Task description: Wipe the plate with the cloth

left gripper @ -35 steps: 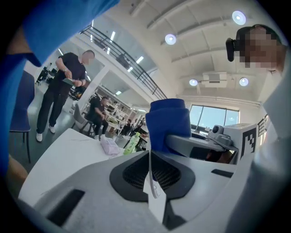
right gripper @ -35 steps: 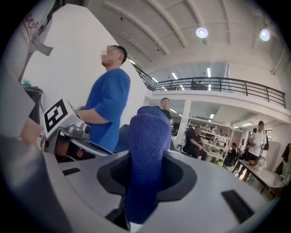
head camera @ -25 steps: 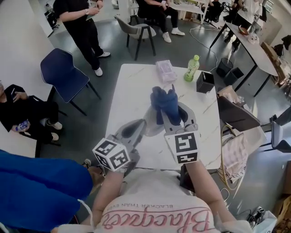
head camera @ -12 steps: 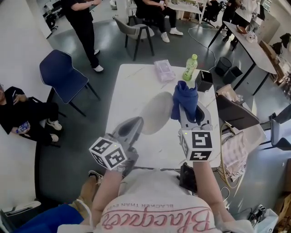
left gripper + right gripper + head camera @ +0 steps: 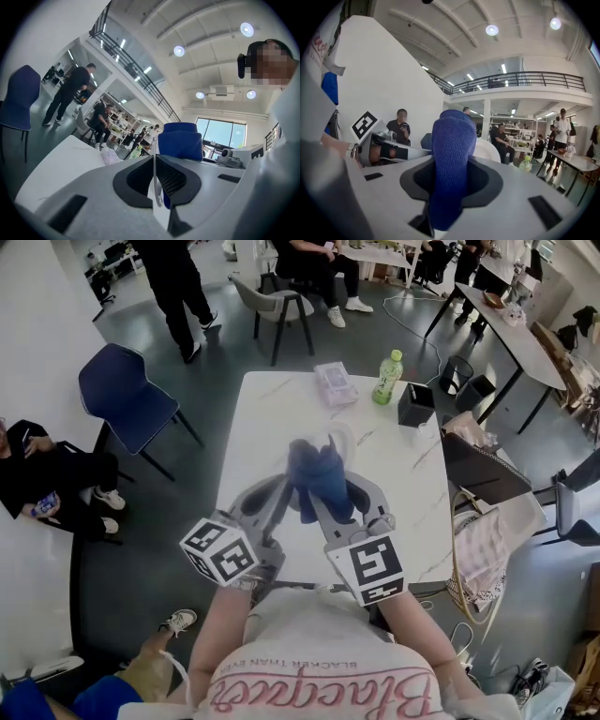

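In the head view, my left gripper [image 5: 279, 491] is shut on the rim of a white plate [image 5: 341, 441] and holds it up over the table, tilted almost edge-on. A blue cloth [image 5: 314, 474] is bunched in my right gripper [image 5: 339, 501], which is shut on it and presses it against the plate's face. Through the left gripper view the thin plate rim [image 5: 155, 180] runs between the shut jaws, with the cloth [image 5: 180, 140] just beyond. From the right gripper view, the cloth [image 5: 452, 159] stands up from the jaws and hides most of the plate [image 5: 488, 149].
On the white table [image 5: 262, 427], at its far edge, are a tissue pack [image 5: 335, 382], a green bottle [image 5: 385, 378] and a black box [image 5: 416, 406]. A blue chair [image 5: 127, 395] stands to the left and a grey chair [image 5: 281, 301] beyond. People sit and walk around.
My right gripper swung the cloth off to the plate's right, then back left onto its face. The plate has tipped from broadside to nearly edge-on. A person in black has walked farther away.
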`<action>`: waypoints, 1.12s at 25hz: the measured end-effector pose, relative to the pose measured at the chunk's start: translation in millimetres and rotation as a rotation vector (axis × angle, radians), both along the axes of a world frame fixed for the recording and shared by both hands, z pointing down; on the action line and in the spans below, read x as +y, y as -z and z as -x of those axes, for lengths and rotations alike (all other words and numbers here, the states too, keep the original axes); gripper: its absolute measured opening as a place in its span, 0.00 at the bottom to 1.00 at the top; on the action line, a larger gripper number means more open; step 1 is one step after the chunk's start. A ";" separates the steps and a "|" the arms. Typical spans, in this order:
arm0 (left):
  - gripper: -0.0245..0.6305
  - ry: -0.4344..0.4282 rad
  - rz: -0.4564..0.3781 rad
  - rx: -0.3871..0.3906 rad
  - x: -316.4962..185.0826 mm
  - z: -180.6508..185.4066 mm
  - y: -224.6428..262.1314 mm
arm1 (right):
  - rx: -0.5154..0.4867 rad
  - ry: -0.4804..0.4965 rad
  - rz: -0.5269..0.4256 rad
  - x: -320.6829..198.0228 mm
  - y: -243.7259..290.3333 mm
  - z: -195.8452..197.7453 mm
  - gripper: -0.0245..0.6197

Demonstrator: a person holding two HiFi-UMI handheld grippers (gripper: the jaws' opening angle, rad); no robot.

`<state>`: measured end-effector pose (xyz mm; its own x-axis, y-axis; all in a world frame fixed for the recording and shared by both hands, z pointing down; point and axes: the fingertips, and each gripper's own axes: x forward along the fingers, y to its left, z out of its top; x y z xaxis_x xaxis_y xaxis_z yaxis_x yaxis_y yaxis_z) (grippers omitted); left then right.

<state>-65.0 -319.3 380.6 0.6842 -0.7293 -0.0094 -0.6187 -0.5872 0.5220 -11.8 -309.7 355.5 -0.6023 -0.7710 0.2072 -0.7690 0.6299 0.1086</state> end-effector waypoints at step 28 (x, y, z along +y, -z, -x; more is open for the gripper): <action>0.06 -0.031 -0.250 -0.178 18.4 8.2 23.7 | 0.200 -0.197 0.056 -35.8 -20.7 -93.2 0.22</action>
<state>-73.2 -301.0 356.9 0.7134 -0.6979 -0.0640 -0.6668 -0.7040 0.2444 81.4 -345.5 376.2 -0.3846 -0.8532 0.3524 -0.8442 0.4795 0.2395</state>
